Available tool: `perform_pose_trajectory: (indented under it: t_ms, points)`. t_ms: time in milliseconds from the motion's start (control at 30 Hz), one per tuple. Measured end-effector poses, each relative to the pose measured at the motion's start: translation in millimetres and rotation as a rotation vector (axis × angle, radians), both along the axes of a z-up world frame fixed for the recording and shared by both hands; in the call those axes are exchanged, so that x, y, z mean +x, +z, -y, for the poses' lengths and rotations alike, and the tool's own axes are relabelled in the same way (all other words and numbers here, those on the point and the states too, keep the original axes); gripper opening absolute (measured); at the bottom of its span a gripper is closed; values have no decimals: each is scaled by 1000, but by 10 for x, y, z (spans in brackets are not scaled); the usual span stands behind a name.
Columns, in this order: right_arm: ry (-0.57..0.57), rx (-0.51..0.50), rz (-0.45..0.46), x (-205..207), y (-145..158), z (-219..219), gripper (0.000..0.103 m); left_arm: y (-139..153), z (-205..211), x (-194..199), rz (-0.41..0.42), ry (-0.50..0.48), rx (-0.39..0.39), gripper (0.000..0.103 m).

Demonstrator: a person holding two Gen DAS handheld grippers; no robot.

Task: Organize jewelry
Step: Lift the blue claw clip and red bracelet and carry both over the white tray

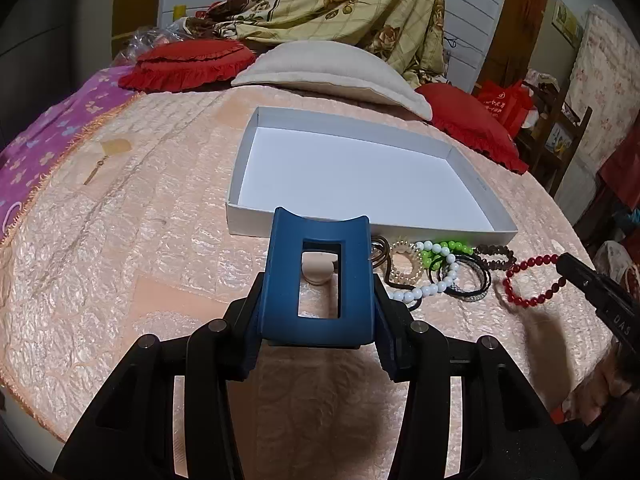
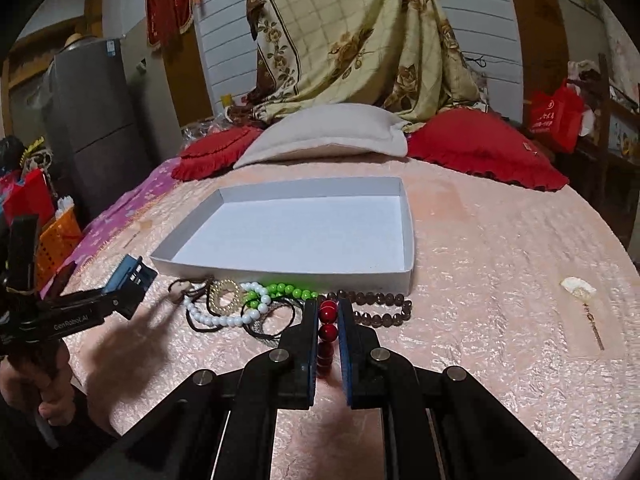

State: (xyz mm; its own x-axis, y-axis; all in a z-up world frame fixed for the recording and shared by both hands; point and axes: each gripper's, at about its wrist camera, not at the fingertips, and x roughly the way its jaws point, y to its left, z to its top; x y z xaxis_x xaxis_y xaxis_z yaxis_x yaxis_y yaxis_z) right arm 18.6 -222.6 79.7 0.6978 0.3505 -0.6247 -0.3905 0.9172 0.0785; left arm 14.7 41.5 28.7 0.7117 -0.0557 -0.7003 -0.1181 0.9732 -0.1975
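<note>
My left gripper [image 1: 318, 280] is shut on a blue hair claw clip [image 1: 280, 292], held above the pink bedspread; the right wrist view shows that clip [image 2: 128, 276] at the left. My right gripper [image 2: 328, 308] is shut on a red bead bracelet [image 2: 327, 320], whose loop [image 1: 532, 280] hangs from the gripper tip [image 1: 568, 260]. An empty white box [image 1: 400, 128] [image 2: 406, 276] lies just beyond. In front of the box sit a white bead bracelet [image 2: 224, 320], green beads [image 2: 284, 292], a brown bead bracelet [image 2: 380, 312], a gold spiral tie [image 2: 226, 296] and black hair ties [image 1: 468, 280].
A cream pillow [image 2: 328, 128] and red cushions [image 2: 480, 148] lie behind the box. A small gold pin [image 1: 94, 174] rests on the bed to the left, and a pale trinket [image 2: 578, 288] to the right. A hand [image 2: 44, 392] grips the left tool.
</note>
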Motion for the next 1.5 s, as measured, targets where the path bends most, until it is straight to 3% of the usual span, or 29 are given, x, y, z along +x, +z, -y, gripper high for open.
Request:
perform_pose_trajectory:
  t_ms: [233,533,1200,1400,1500]
  points:
    - [-35,5,9,21,0,26,9,-25,-13,11,-5,5,-2,46]
    - [-25,-61,13,11,-29,-51,9,-35,-37,20,-13,14,-6,46]
    - [-13,-61,7,12,-17,-241,9,-38,-42,25,-23,13,-8,46]
    - [-22,-50,21,7,23,-237,9,80,-94,-2,3,1,-28,46]
    - [-31,-34,49,-12,91,-190,8,193,-109,111,17,-6,-1,46]
